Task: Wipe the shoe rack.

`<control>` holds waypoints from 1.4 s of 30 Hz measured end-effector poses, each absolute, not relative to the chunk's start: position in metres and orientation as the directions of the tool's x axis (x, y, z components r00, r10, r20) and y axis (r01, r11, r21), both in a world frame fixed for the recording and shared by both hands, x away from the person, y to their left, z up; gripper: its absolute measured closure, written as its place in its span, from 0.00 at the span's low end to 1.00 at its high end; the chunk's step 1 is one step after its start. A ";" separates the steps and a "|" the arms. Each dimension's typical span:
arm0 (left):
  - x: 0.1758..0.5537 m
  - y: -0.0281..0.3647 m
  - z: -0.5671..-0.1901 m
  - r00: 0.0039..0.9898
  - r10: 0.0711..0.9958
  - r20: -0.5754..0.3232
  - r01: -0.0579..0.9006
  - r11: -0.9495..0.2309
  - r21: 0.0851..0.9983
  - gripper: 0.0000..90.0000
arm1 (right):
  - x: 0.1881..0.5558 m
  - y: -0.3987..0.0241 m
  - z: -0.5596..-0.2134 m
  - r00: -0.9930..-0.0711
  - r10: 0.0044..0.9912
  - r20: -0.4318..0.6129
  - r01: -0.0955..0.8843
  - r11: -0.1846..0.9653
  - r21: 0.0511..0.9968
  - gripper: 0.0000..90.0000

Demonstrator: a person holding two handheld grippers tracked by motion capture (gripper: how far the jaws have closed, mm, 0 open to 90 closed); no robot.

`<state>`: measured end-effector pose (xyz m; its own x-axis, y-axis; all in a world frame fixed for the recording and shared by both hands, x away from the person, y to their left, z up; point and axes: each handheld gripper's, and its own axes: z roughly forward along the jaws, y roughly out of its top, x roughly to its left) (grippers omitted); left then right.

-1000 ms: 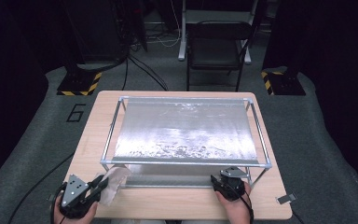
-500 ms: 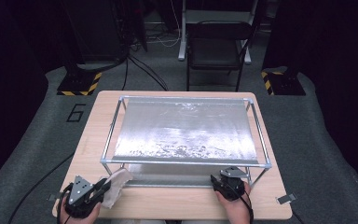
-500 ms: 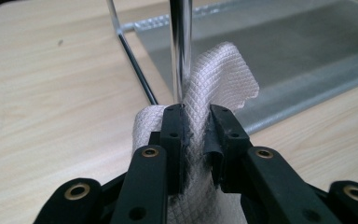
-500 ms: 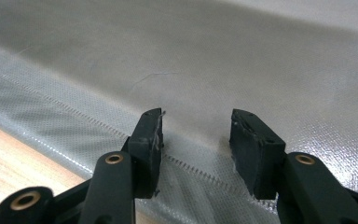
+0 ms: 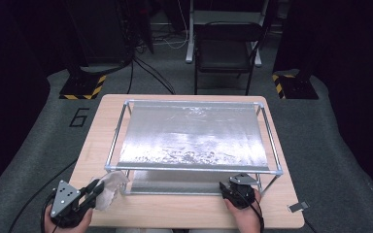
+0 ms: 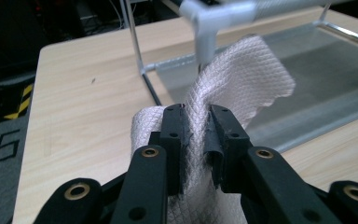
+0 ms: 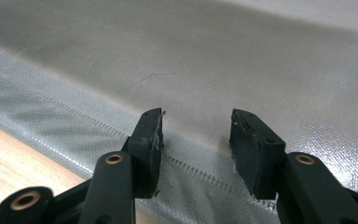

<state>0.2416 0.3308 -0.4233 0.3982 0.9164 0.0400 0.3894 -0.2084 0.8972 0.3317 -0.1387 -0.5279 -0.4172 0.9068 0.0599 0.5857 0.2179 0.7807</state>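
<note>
With the left gripper [image 6: 196,140] clamped on the cloth [image 6: 233,79] and the right gripper [image 7: 196,140] part-open and empty, wiping the silver sheet [image 5: 194,136] needed a firm pinch.

Beyond your wooden table [image 5: 175,213], dark room: grey floor [image 5: 39,145] marked "6" [image 5: 79,117], black folding chair [image 5: 226,53] far centre, hazard-striped bases [image 5: 82,87] left and right.

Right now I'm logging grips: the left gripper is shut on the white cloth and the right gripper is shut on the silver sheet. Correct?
Not quite. The left gripper is shut on the white cloth, but the right gripper is open, its jaws apart over the silver sheet with nothing between them, as the right gripper view shows.
</note>
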 end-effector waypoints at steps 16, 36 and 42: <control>0.259 0.333 -0.464 0.373 0.928 0.018 0.472 -0.206 0.857 0.85 | 0.333 -0.139 -0.528 -0.422 0.906 0.045 0.579 0.231 0.782 0.60; 0.271 0.343 -0.432 0.349 0.937 0.035 0.406 -0.185 0.895 0.85 | 0.332 -0.139 -0.528 -0.422 0.905 0.045 0.579 0.231 0.782 0.61; 0.280 0.333 -0.455 0.375 0.927 0.013 0.447 -0.193 0.873 0.85 | 0.332 -0.139 -0.528 -0.423 0.905 0.044 0.579 0.232 0.782 0.61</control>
